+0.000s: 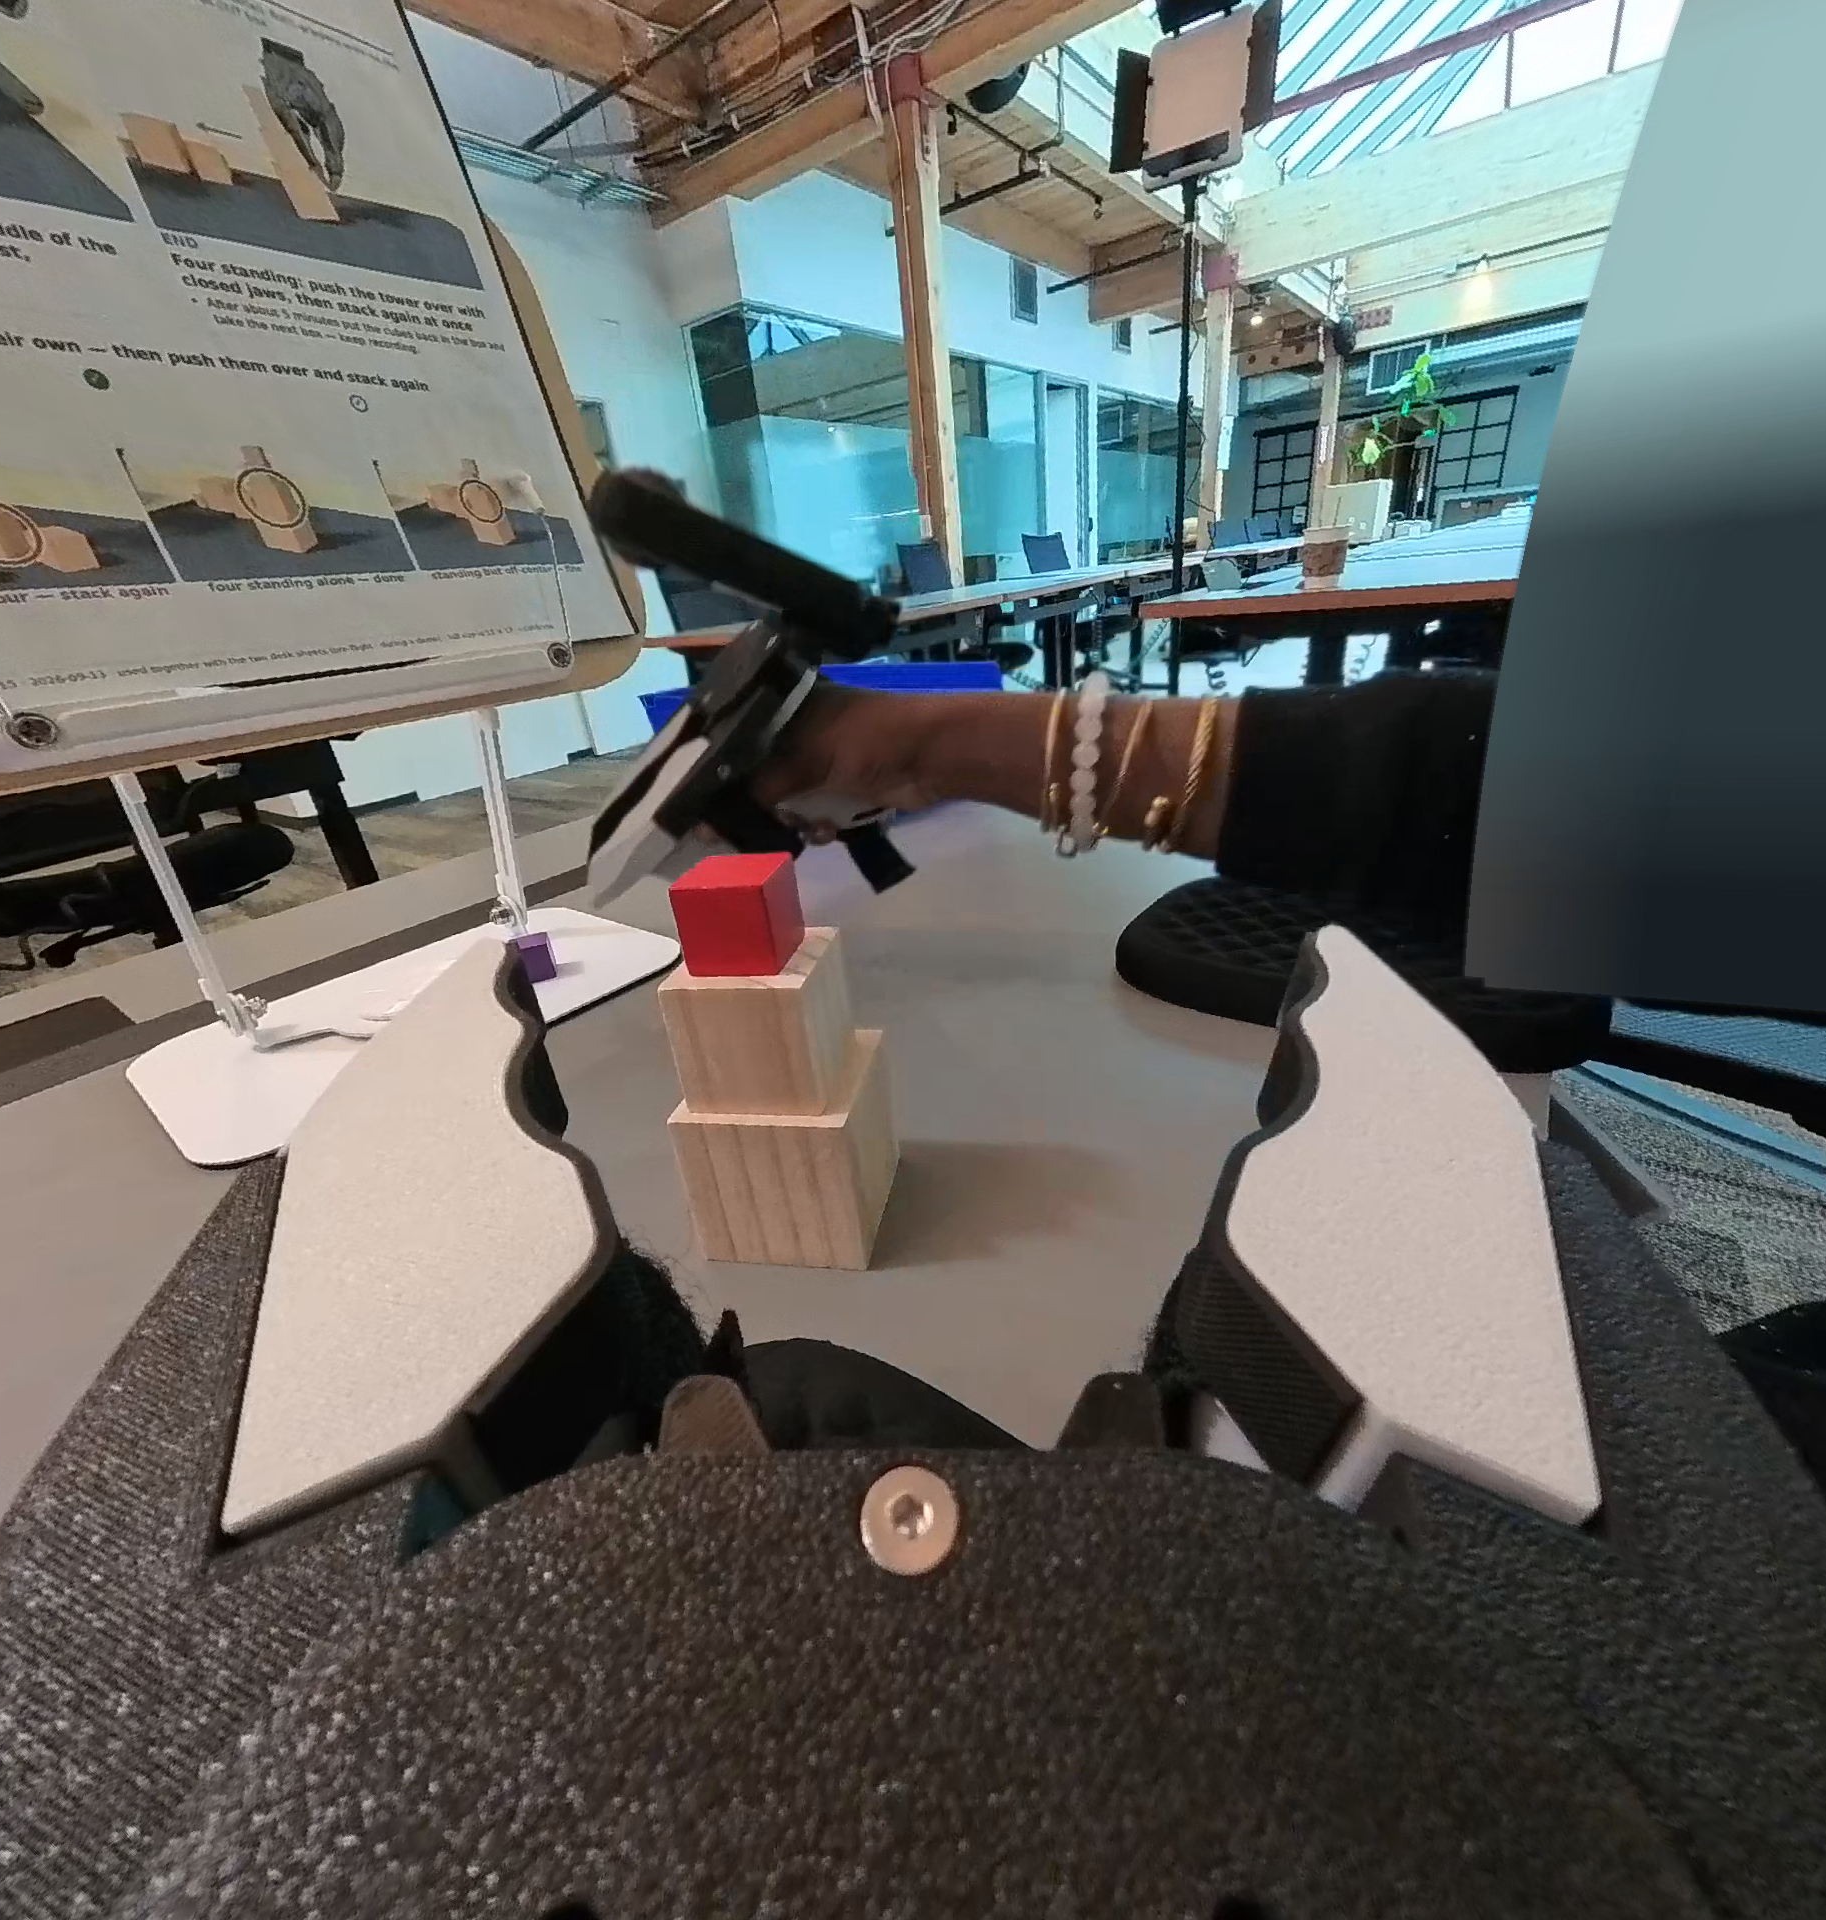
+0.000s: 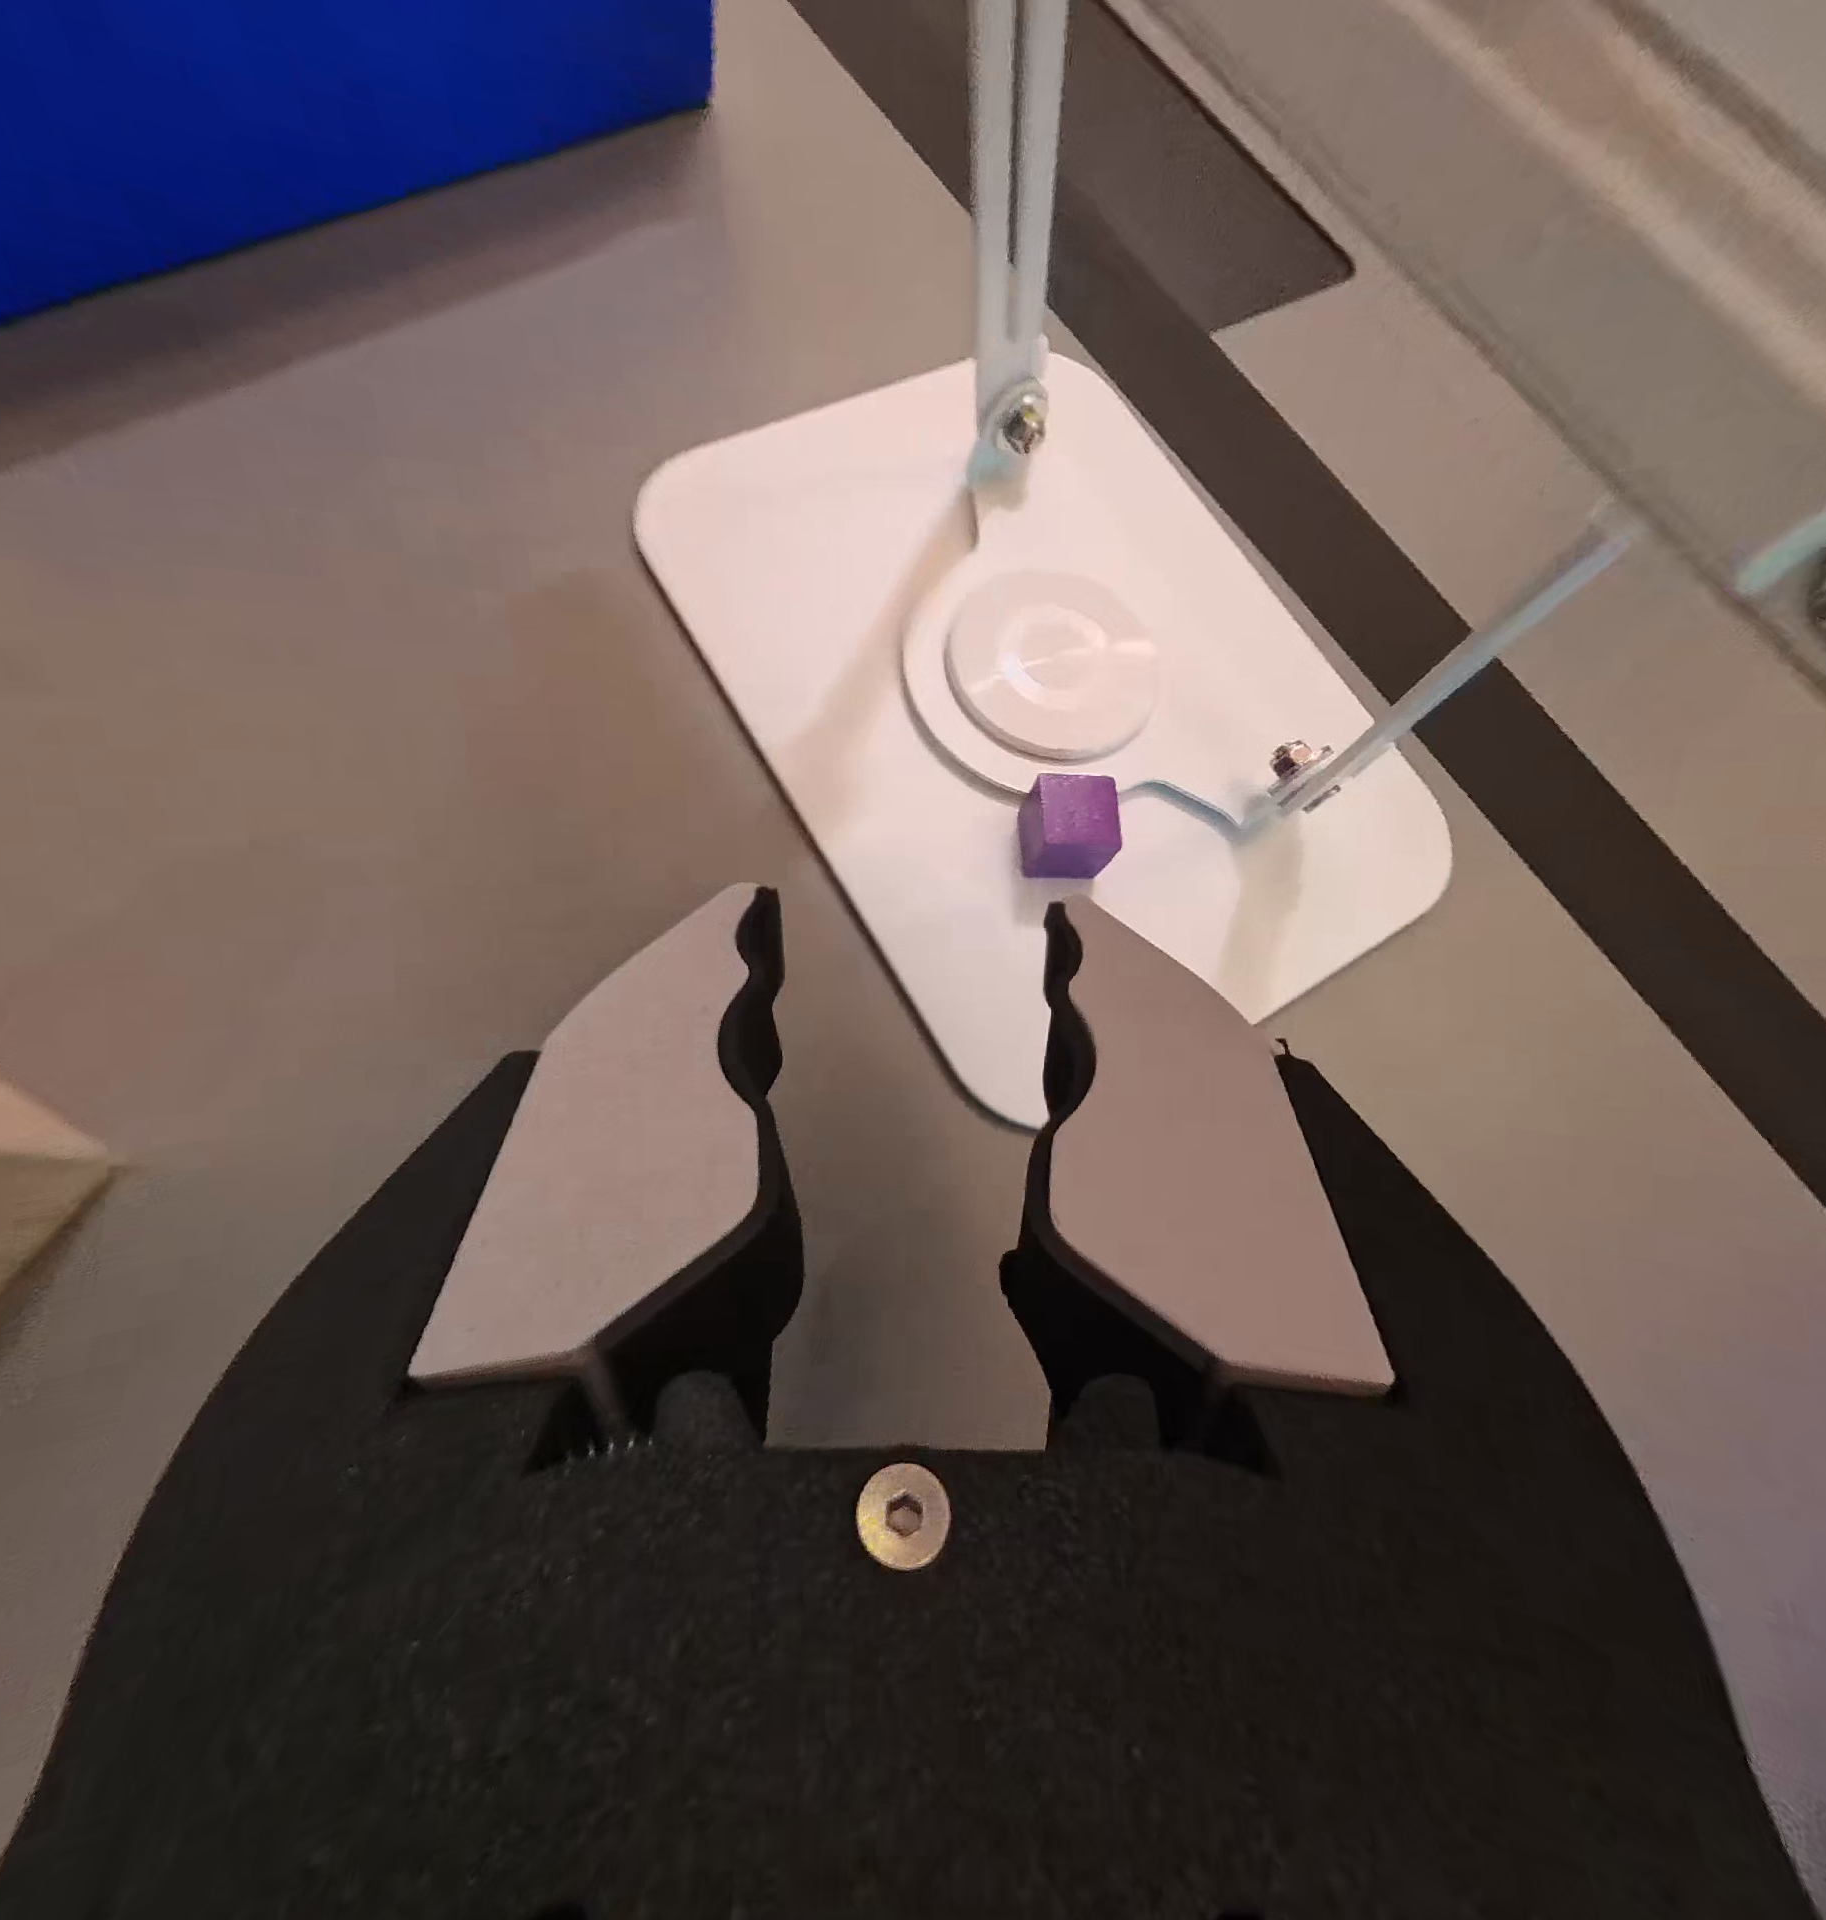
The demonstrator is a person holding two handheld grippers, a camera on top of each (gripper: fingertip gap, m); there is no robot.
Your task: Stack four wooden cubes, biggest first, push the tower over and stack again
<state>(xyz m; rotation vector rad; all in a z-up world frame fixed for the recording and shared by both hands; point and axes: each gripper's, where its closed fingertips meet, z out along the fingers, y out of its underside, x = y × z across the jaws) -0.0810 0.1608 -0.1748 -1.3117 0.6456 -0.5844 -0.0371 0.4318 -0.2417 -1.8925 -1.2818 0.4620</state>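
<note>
Right gripper [image 2: 914,904], half open and empty, hangs over the purple cube [image 2: 1070,826] on the stand base [image 2: 784,540], its wrist close by the red cube [image 1: 737,914] topping the stack: one brush could topple it, while the left gripper [image 1: 904,1029] waits wide, empty.

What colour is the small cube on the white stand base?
Purple; the right wrist view shows it best.

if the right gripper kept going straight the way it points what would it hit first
Most likely the white stand base, with the small purple cube on it just past the right gripper. Its jaws are open and hold nothing. Depth is unclear.
</note>
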